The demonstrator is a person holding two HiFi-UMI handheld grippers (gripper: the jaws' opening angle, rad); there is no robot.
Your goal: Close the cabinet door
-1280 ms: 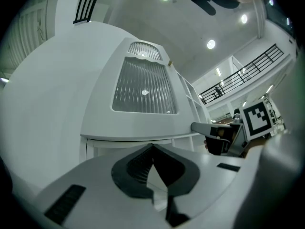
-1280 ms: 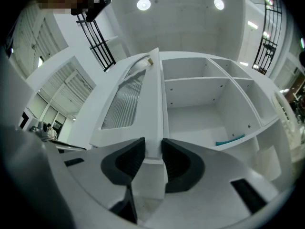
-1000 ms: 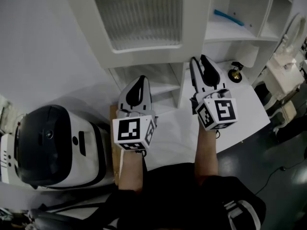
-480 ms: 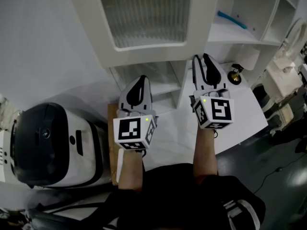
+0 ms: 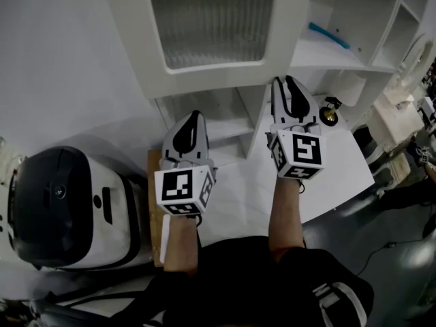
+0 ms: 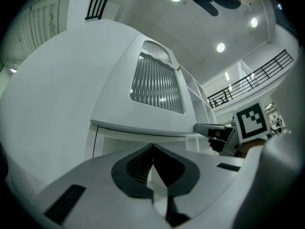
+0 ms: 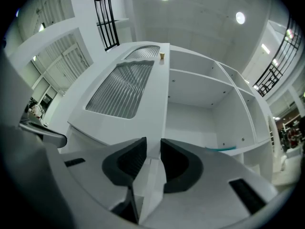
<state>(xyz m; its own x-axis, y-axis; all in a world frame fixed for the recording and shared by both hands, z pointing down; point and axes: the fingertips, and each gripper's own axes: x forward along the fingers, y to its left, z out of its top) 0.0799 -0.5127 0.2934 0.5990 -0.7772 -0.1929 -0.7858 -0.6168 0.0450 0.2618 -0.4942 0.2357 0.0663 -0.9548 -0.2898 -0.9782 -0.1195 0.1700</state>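
The white cabinet door (image 5: 204,73) with a ribbed glass panel (image 5: 211,19) stands swung open in front of the cabinet's shelves. My right gripper (image 5: 283,82) points at the door's free edge near its lower corner. In the right gripper view the door (image 7: 121,87) runs down into my right gripper (image 7: 153,144), whose jaws are closing with the edge between them, and I see no firm pinch. My left gripper (image 5: 195,114) hangs shut and empty below the door's bottom rail. In the left gripper view the door (image 6: 157,85) is above my left gripper (image 6: 152,147).
A black and white machine (image 5: 68,210) stands at the left, beside a wooden board (image 5: 155,210). A white table (image 5: 340,162) at the right carries a small brass ornament (image 5: 330,111). A teal object (image 5: 330,36) lies on an open shelf. Lower shelves (image 5: 225,125) sit behind the grippers.
Both grippers have drifted a little to the left in the head view. The right gripper has rolled, so its marker cube faces the camera more squarely.
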